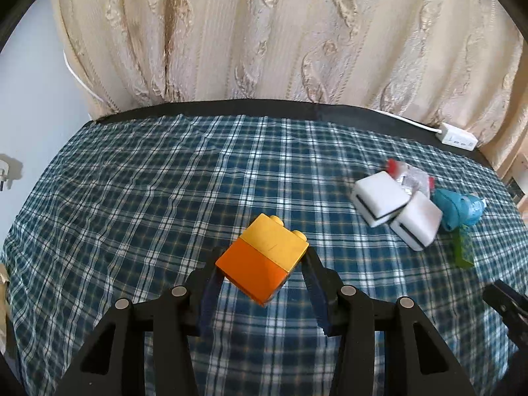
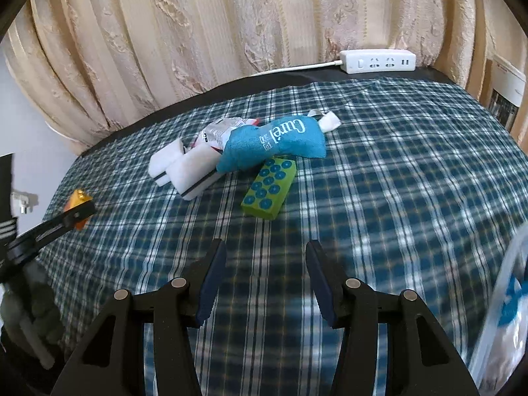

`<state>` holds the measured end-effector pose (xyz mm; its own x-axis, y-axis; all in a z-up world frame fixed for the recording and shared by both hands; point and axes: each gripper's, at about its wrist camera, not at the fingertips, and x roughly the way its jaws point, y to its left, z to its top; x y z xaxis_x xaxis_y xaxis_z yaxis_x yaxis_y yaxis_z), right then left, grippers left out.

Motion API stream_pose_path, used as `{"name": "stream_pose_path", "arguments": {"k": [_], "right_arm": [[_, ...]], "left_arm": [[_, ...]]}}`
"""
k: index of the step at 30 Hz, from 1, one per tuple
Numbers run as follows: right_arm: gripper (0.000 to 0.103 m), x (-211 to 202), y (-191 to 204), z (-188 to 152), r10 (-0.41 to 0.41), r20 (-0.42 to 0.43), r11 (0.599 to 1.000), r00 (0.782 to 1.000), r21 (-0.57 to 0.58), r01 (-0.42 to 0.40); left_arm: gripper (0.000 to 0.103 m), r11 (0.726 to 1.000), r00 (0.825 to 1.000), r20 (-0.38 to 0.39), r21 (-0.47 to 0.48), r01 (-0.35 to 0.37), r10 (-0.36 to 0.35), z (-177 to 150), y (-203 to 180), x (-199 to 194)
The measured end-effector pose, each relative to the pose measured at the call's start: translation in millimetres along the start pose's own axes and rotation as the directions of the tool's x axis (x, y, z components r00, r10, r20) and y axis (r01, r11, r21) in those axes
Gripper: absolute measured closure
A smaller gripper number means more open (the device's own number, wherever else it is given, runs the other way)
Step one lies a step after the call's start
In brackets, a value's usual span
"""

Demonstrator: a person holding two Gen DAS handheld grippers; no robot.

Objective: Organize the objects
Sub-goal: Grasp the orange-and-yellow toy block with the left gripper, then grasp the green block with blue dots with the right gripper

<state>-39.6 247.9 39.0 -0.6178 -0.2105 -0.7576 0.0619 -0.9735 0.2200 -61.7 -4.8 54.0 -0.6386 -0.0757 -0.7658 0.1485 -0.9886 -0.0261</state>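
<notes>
A toy brick stack, yellow on orange [image 1: 267,257], hangs tilted just above the checked cloth [image 1: 165,181], and my left gripper [image 1: 263,257] is shut on it, one pad on each side. From the right wrist the same brick [image 2: 77,198] and left gripper [image 2: 77,213] show at the far left. My right gripper [image 2: 265,246] stands open over bare cloth [image 2: 396,165] with nothing between its fingers. Beyond it lies a pile: a green brick with blue studs [image 2: 269,188], a blue "Curel" pouch [image 2: 274,145], two white blocks [image 2: 184,168] and a foil packet [image 2: 224,130].
A white power strip [image 2: 378,61] lies on the dark back edge by the cream curtain [image 2: 198,33]. A clear plastic bag [image 2: 508,313] shows at the right rim. In the left wrist view the pile's white blocks [image 1: 392,208] lie to the right.
</notes>
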Motion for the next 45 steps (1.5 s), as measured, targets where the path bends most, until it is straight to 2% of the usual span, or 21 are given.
{"name": "stream_pose_path", "arguments": {"k": [11,17,27,30,38,45], "right_arm": [[0.051,47.9,-2.0,32.8,-0.053,-0.02,0.999,0.998,0.002,0.053],[0.051,58.4,0.7,42.9,-0.069,-0.007,0.998,0.998,-0.008,0.069],[0.052,64.7,14.7,41.7,-0.134,0.017,0.987,0.991,-0.086,0.135],[0.061,64.3,15.9,41.2,-0.147,0.019,0.984,0.989,-0.094,0.148],[0.072,54.2,7.0,34.3,-0.115,0.011,0.992,0.993,-0.058,0.115],[0.073,39.6,1.6,20.1,-0.08,-0.004,0.996,0.997,-0.028,0.08]], "left_arm": [[0.053,0.999,1.0,-0.004,0.042,0.028,-0.027,-7.3,-14.5,-4.2],[0.053,0.999,1.0,-0.013,0.044,0.029,-0.028,-8.4,-15.6,-2.3],[0.053,0.997,0.999,-0.024,0.067,0.039,-0.037,-11.8,-22.6,-0.9],[0.053,0.997,0.999,-0.024,0.068,0.042,-0.041,-11.7,-23.2,-1.2],[0.053,0.997,0.999,-0.028,0.071,0.039,-0.037,-13.4,-25.0,0.2],[0.053,0.995,0.999,-0.032,0.09,0.044,-0.041,-16.3,-30.7,-0.2]]}}
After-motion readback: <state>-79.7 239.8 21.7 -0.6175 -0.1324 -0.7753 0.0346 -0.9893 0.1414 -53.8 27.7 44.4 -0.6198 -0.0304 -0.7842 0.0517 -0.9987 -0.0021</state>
